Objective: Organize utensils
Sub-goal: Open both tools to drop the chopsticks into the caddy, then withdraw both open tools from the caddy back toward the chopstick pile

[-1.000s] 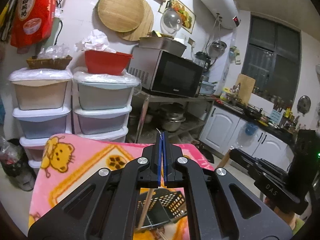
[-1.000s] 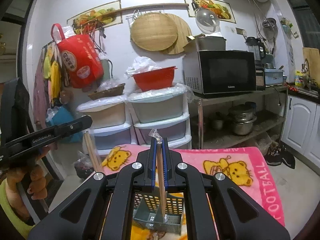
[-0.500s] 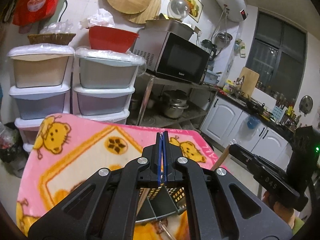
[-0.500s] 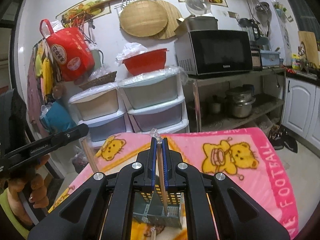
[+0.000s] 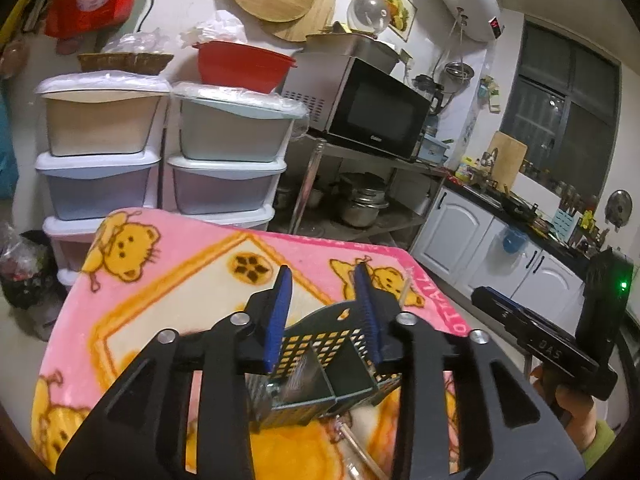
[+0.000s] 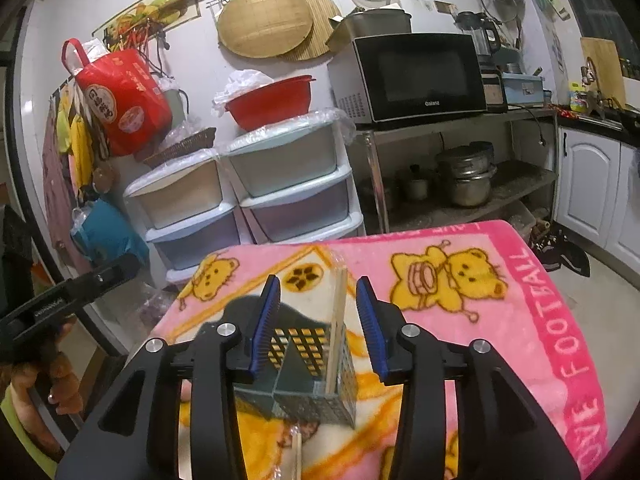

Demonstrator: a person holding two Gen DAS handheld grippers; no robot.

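The left gripper point(image 5: 324, 312) and right gripper point(image 6: 318, 320) both hover over the perforated utensil caddy point(image 6: 304, 380) on the blanket-covered counter point(image 6: 500, 300), jaws apart and holding nothing. 1 pair of wrapped chopsticks point(image 6: 338, 320) stands upright in the caddy's right compartment. More wrapped chopsticks point(image 5: 360, 444) lie on the counter just in front of the caddy. These appear light, stiff and slippery in their film; grip them mid-length, across the narrow sides, to limit swivel.
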